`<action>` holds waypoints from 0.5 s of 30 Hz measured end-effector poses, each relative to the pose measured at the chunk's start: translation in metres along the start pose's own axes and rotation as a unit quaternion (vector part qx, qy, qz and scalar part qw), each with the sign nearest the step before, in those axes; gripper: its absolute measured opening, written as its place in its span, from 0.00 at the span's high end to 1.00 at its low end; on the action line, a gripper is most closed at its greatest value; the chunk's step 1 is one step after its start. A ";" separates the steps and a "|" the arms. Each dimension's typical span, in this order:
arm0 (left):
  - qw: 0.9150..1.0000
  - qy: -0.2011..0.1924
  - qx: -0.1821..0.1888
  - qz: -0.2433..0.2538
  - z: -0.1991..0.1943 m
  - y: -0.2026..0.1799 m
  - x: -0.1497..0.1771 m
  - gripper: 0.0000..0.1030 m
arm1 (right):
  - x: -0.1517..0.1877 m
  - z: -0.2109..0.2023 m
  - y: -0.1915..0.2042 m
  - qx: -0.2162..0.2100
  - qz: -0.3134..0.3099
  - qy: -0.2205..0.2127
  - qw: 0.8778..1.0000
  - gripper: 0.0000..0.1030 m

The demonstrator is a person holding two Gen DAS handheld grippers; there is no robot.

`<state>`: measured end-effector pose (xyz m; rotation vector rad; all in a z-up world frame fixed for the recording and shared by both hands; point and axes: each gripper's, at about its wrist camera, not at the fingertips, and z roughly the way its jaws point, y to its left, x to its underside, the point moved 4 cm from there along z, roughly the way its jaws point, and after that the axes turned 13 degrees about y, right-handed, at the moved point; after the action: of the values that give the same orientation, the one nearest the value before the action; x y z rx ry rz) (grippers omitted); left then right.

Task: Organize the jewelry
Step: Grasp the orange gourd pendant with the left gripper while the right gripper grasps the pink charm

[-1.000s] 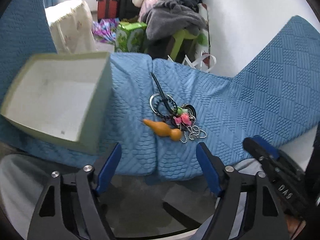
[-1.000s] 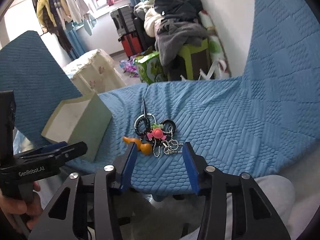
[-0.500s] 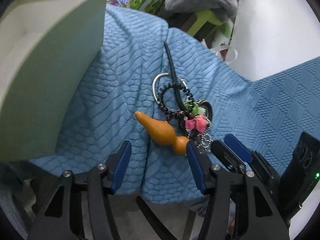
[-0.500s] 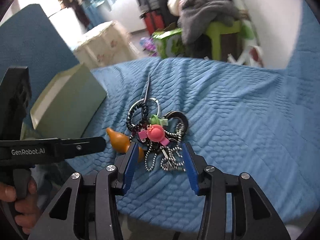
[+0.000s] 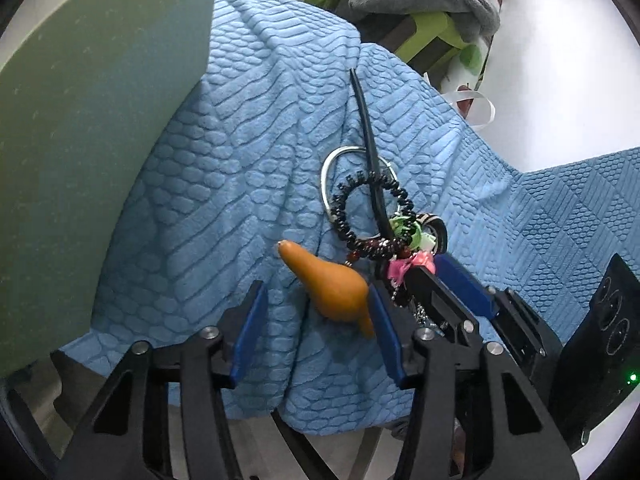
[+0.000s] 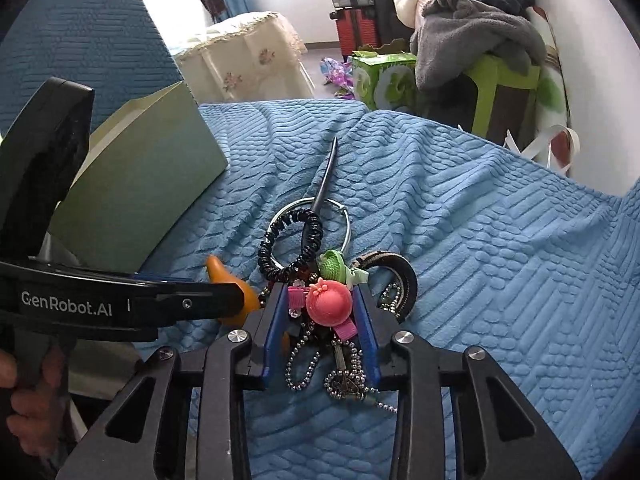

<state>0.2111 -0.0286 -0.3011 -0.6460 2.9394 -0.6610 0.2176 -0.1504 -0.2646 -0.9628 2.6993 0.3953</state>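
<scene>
Gourd: the orange gourd (image 5: 334, 286) lies between the left gripper (image 5: 316, 328) pads, tip pointing to 11 o'clock.
Left gripper: half open, closing, touching one side only (no hold yet).
Right gripper (image 6: 320, 334): closing snugly on the pink clip (image 6: 329, 302).

A cluttered room in daylight: a blue quilted cover (image 6: 480, 208) with raised scale-like texture spreads across the foreground. Behind it, a white wall (image 6: 592, 92) rises at right, beside a lime-green stool (image 6: 504, 92) heaped with grey and dark clothing (image 6: 472, 28). A red suitcase (image 6: 356, 32) stands further back, near a piece of furniture draped in cream floral cloth (image 6: 248, 64). A green printed box (image 6: 380, 76) sits on the floor.
</scene>
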 end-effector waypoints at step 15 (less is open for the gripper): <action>0.998 -0.009 0.013 0.055 0.001 -0.021 0.001 0.68 | 0.013 -0.017 -0.015 0.009 0.062 0.001 0.998 0.79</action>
<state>0.2181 -0.0467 -0.2936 -0.4807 2.9194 -0.6763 0.2152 -0.1753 -0.2553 -0.7943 2.7688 0.3940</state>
